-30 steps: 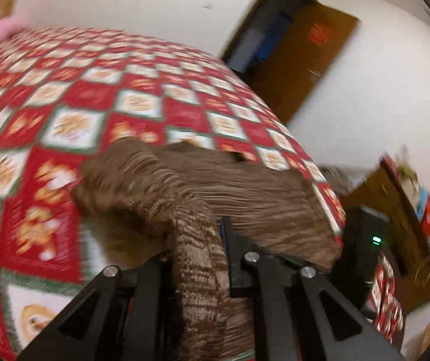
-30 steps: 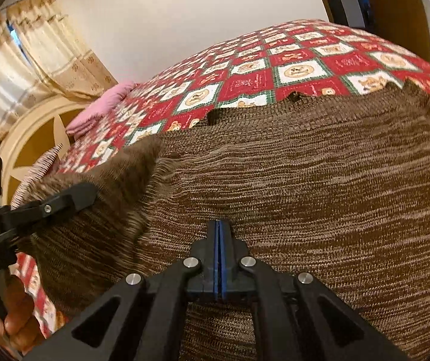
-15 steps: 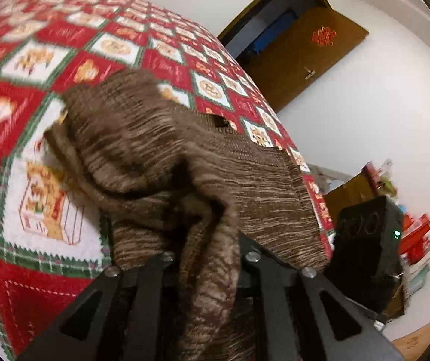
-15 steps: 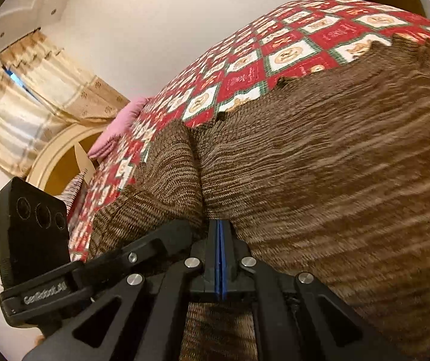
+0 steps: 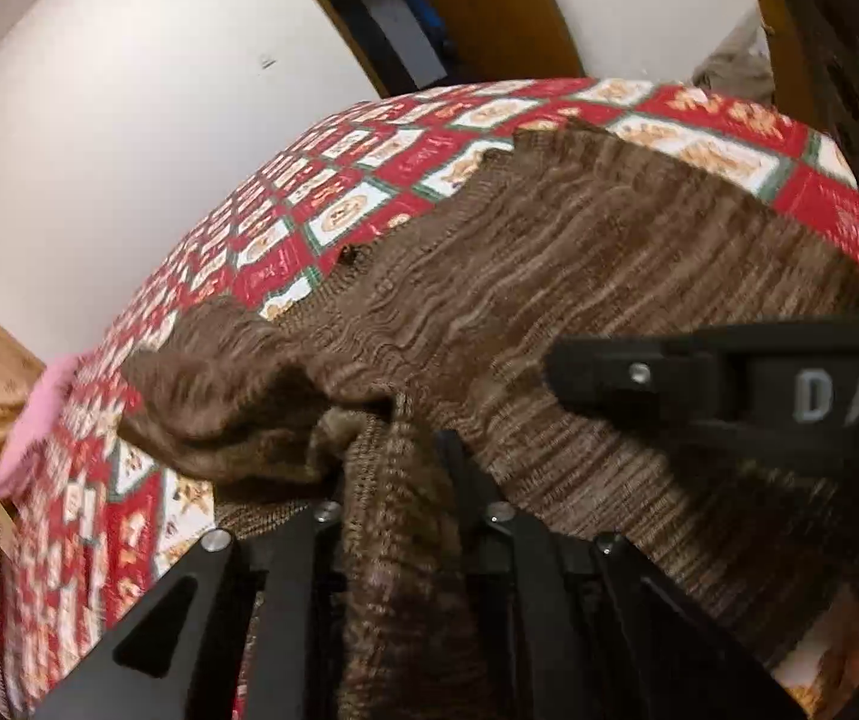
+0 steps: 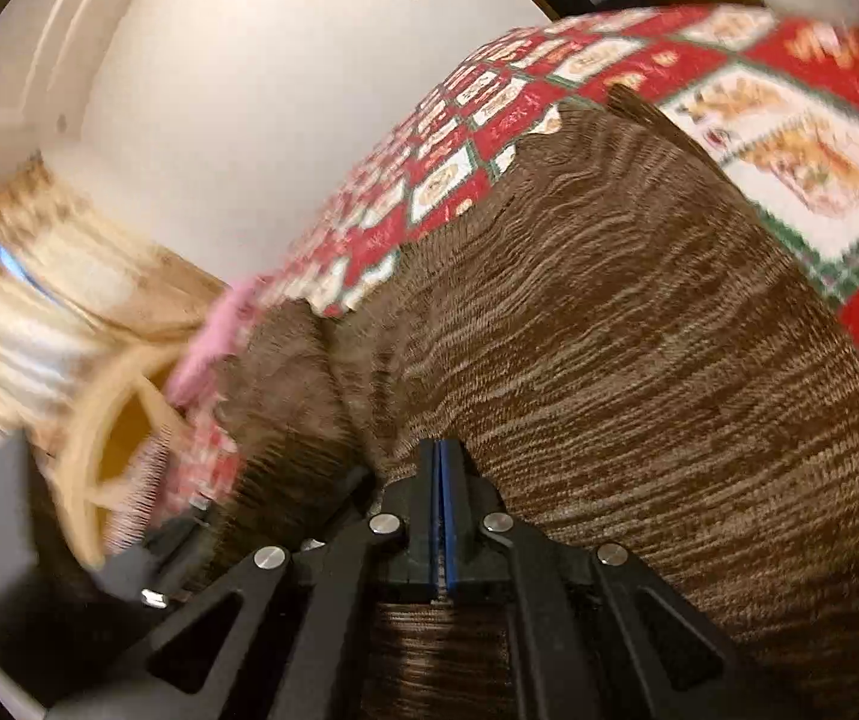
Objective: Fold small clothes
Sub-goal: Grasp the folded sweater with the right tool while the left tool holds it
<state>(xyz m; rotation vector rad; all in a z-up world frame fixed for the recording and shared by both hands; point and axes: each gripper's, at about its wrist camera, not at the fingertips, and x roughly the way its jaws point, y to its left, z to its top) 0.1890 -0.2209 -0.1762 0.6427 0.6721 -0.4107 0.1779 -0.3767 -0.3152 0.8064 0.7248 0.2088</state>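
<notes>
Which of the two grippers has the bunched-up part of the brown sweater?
The left gripper: a thick gathered strip of the brown sweater runs between its fingers. The right gripper pinches only a thin, flat edge.

Warm, even indoor light; white wall [image 5: 147, 120] bright without glare. Strong fisheye bending and dark vignette at all edges. Motion blur heavy in right wrist view, worst on curtain [image 6: 39, 294] and far-left quilt [image 6: 207, 456]. Knit sweater [image 5: 639, 276] fairly sharp mid-frame. Deep shadow under near black fingers [image 5: 285, 618].
</notes>
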